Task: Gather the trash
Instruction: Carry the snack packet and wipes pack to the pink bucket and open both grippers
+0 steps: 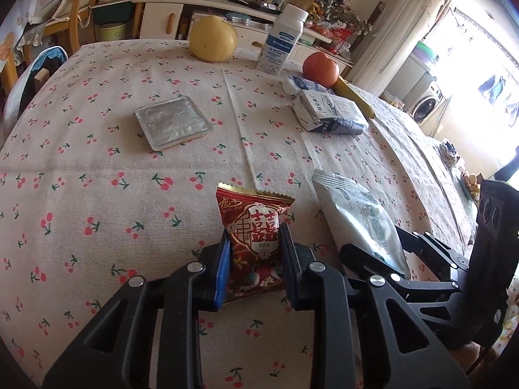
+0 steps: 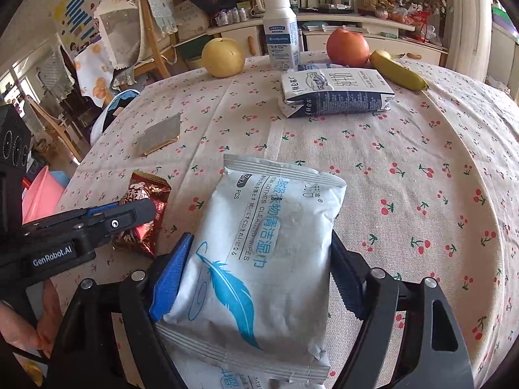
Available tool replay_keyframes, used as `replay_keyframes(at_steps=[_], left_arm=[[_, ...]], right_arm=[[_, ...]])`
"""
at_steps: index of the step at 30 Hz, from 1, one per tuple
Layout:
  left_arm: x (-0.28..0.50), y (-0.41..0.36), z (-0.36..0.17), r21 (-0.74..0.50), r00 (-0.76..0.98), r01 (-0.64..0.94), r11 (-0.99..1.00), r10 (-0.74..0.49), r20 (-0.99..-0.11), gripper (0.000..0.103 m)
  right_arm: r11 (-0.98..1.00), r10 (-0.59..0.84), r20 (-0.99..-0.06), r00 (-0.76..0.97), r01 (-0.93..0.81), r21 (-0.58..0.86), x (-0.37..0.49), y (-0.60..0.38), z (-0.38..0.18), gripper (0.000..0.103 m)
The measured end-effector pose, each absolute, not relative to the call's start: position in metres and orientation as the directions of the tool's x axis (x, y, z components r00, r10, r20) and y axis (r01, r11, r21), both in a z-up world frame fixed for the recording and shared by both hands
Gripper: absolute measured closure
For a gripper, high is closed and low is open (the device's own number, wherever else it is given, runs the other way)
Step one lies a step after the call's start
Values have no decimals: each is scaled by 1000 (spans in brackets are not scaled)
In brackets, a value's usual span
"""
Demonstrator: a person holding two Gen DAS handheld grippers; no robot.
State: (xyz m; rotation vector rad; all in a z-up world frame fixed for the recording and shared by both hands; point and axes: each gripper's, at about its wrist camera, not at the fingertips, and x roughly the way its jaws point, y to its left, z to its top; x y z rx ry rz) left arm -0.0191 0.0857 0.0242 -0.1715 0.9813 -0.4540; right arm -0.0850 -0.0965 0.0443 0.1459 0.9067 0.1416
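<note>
Where the cherry-print tablecloth (image 1: pixel 97 194) drapes over the table, its coarse woven fabric shows pressed fold lines running away from the cameras. Behind it the room is crowded: a cream sideboard (image 1: pixel 162 19) loaded with bottles and jars, a wooden chair (image 2: pixel 152 42) with lace covers, a washing machine (image 1: pixel 426 105) beside a bright window, and a pink bin (image 2: pixel 39 194) on the floor by the table's edge.

The left gripper (image 1: pixel 254 256) has its 2 blue-padded fingers closed against the sides of a red snack packet (image 1: pixel 256 243), a glossy, crinkled foil pouch with a gold serrated top edge that lies on the cloth at the near side. The right gripper (image 2: pixel 259 278) is spread wide around a wet-wipes pack (image 2: pixel 259 246), a soft white plastic pouch printed with a blue feather, its pads pressing both long edges; the pack lies on the cloth just beside the red packet.

Farther back, a flat silver foil packet (image 1: pixel 172 123) lies alone, square and wrinkled. A squashed milk carton (image 2: pixel 337 94), white and navy cardboard, lies on its side near the far edge. Behind it stand a white plastic bottle (image 2: pixel 280 32) with a blue label, a round yellow pear (image 2: pixel 222 56), a smooth orange-red fruit (image 2: pixel 347 47) and a banana (image 2: pixel 397 69) touching that fruit.
</note>
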Motion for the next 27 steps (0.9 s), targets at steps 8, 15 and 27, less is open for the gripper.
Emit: replay_keyframes(at_steps=[8, 15, 27], left_arm=[[-22, 129, 45, -360, 553, 214, 908, -416, -722, 74], [-24, 173, 65, -365, 633, 125, 923, -357, -687, 74], [-33, 267, 100, -334, 764, -99, 937, -143, -629, 74]], right_arm=[[972, 229, -735, 638, -110, 207, -88, -75, 61, 24], [969, 246, -712, 658, -160, 187, -88, -46, 79, 24], [930, 364, -656, 661, -294, 221, -74, 31, 117, 23]])
